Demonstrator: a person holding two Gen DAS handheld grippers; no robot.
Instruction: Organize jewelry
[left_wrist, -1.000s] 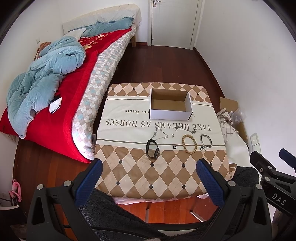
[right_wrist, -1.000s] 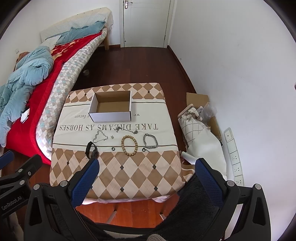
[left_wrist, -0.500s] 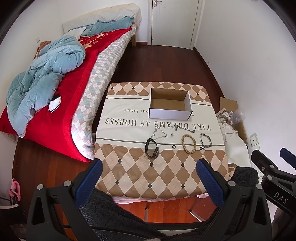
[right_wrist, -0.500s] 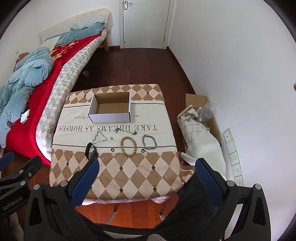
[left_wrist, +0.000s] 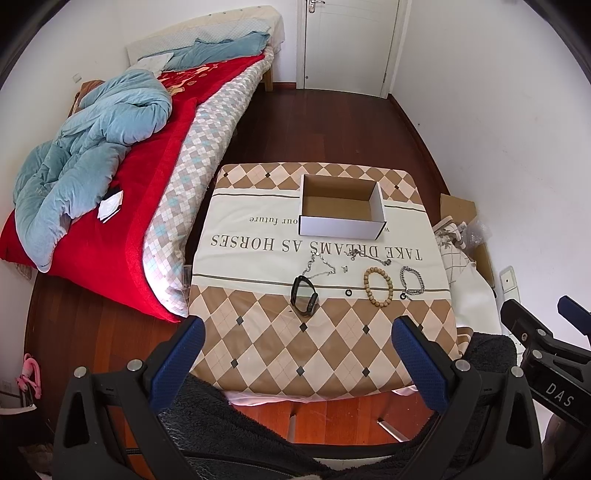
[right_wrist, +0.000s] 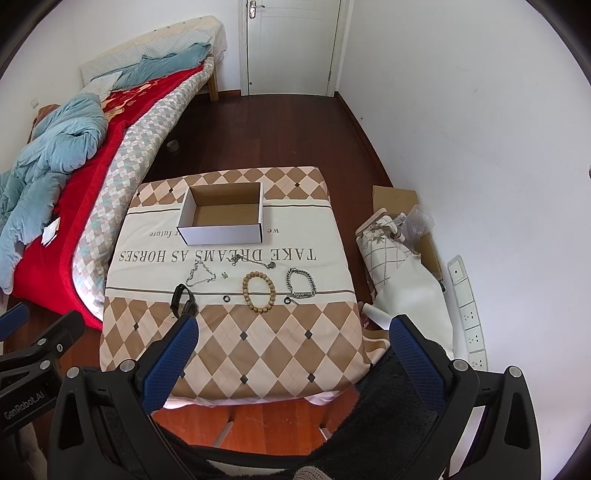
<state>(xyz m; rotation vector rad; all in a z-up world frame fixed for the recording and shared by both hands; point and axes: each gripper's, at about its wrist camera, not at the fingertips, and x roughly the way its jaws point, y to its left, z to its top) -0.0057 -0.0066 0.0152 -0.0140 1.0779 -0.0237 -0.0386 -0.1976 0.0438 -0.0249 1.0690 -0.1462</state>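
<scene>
An empty white cardboard box (left_wrist: 341, 206) (right_wrist: 223, 214) stands at the far side of a cloth-covered table (left_wrist: 258, 343) (right_wrist: 258, 343). In a row nearer me lie a black wristband (left_wrist: 303, 295) (right_wrist: 182, 300), a thin silver chain (left_wrist: 317, 266) (right_wrist: 199, 275), a wooden bead bracelet (left_wrist: 377, 287) (right_wrist: 259, 292), a silver link bracelet (left_wrist: 412, 280) (right_wrist: 301, 283), another thin chain (left_wrist: 371, 255) (right_wrist: 255, 260) and small black rings (left_wrist: 348, 293) (right_wrist: 226, 298). My left gripper (left_wrist: 295, 350) and right gripper (right_wrist: 291, 347) are open and empty, held high over the table's near edge.
A bed (left_wrist: 155, 158) with a red blanket and blue duvet lies left of the table. A white bag (right_wrist: 399, 273) and flat cardboard (right_wrist: 402, 199) lie on the floor to the right, by the wall. A closed door (right_wrist: 291, 44) is at the back.
Both grippers have drifted slightly; the table and jewelry sit a little differently in view. Nothing was taken hold of or moved.
</scene>
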